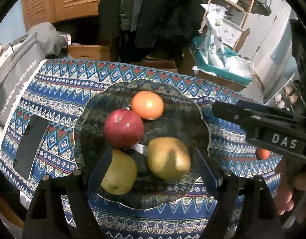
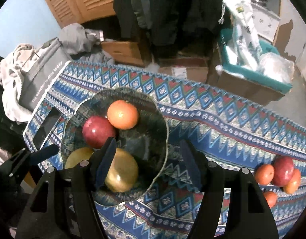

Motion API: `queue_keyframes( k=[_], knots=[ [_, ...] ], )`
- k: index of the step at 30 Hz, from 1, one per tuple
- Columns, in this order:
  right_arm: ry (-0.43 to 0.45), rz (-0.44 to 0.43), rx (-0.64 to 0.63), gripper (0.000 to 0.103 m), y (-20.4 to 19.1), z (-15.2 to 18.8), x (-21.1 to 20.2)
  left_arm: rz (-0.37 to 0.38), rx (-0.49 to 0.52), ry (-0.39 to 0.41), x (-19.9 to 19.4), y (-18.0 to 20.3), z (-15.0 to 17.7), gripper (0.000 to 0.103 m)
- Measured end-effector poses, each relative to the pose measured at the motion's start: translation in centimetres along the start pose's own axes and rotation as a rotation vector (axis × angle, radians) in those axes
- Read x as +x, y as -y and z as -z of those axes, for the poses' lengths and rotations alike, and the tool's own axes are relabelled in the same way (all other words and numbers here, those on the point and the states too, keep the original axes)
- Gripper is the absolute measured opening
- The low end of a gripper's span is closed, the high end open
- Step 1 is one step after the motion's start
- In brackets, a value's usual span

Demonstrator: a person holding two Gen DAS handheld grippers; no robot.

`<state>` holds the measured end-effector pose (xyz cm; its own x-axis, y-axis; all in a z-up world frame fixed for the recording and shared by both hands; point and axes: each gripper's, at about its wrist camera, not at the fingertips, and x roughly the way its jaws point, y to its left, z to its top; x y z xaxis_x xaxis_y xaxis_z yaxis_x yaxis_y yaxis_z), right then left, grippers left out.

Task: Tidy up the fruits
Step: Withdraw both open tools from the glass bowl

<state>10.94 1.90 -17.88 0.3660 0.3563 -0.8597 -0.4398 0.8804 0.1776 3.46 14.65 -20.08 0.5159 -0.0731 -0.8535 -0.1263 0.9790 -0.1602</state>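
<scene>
A dark glass bowl (image 1: 200, 107) sits on the patterned tablecloth. It holds an orange (image 1: 147, 105), a red apple (image 1: 124, 130) and two yellow pears (image 1: 168, 158) (image 1: 119, 172). My left gripper (image 1: 154, 169) is open above the bowl's near side, and the right pear lies between its fingers, not gripped. My right gripper (image 2: 148, 159) is open and empty over the bowl's right rim (image 2: 166, 139); it also shows in the left wrist view (image 1: 252, 119). Several loose red and orange fruits (image 2: 280, 174) lie on the cloth at the right.
A black phone (image 1: 30, 145) lies on the cloth left of the bowl. A grey bag (image 1: 15, 79) stands off the table's left edge. Cardboard boxes (image 2: 250, 83) and a teal bin sit on the floor behind the table.
</scene>
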Motion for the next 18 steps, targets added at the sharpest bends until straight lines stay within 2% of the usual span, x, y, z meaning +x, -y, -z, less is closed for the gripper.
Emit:
queue_keyframes(
  k=[4,11,18],
  knots=[
    [0.033,0.026,-0.005,0.068,0.7,0.2,-1.9,0.003,0.015,0.026,-1.1,0.6,-0.1,0.085],
    [0.077,0.124,-0.017,0.069,2.3,1.3,-5.4,0.031,0.036,0.06,-2.9,2.6,-0.7,0.085],
    [0.126,0.163,0.015,0.07,4.4,2.8,-9.3,0.053,0.093,0.085,-4.3,5.5,-0.6,0.085]
  ],
)
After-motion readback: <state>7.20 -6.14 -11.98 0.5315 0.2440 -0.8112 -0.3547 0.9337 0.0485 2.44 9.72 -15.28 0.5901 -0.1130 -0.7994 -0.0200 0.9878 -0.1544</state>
